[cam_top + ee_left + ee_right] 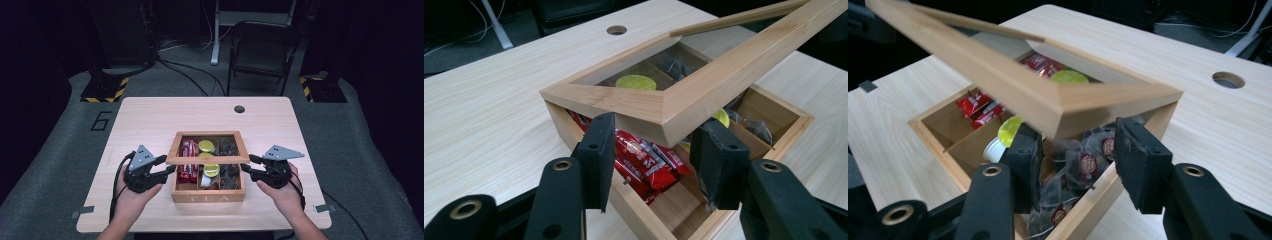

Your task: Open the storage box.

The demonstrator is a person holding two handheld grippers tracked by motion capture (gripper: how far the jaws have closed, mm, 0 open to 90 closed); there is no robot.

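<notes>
Sitting near the front edge of the pale wooden table [150, 115], a wooden tea box [208, 195] is having its glass-paned lid [208, 159] propped partway up, hinged at the far side. The left gripper [167, 166] is standing at the lid's left front corner and the right gripper [248, 164] at its right front corner — each pair of jaws is spread, with the lid's corner lying between the pads and not squeezed. Inside the box, red packets [644, 160] are lying in the left compartment, yellow-lidded cups [210, 170] in the middle one, and dark tea sachets [1083, 165] in the right one.
</notes>
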